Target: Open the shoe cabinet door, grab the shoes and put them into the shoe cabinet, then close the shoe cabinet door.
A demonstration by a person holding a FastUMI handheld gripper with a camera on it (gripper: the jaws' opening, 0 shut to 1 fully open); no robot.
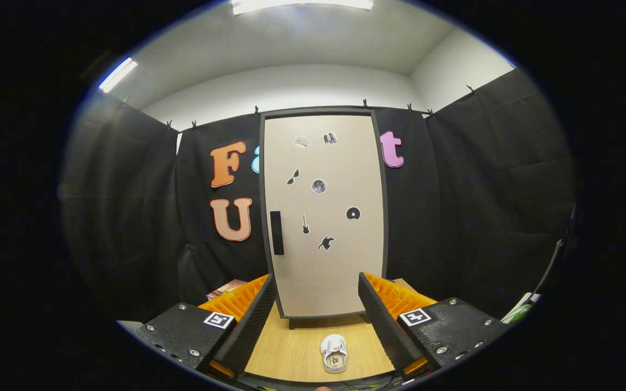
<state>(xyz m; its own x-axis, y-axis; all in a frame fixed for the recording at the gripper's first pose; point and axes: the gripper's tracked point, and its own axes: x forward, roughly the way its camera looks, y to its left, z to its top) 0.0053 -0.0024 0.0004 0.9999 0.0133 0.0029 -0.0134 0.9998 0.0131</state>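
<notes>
step: open door | hand-held gripper [317, 304] spread wide, empty | shoe cabinet [324, 217] closed, beyond fingers | shoe [334, 353], likely a slipper, on table [291, 353] between fingers | advice: pinch dark handle [276, 233], swing along hinge arc

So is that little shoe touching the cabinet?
Apart. The gripper view shows bare wooden floor between the shoe and the cabinet. The open gripper holds nothing.

wooden table top [296, 353], ceiling strip lights [301, 4] — white wall [291, 87], book-like object [226, 288]
</notes>
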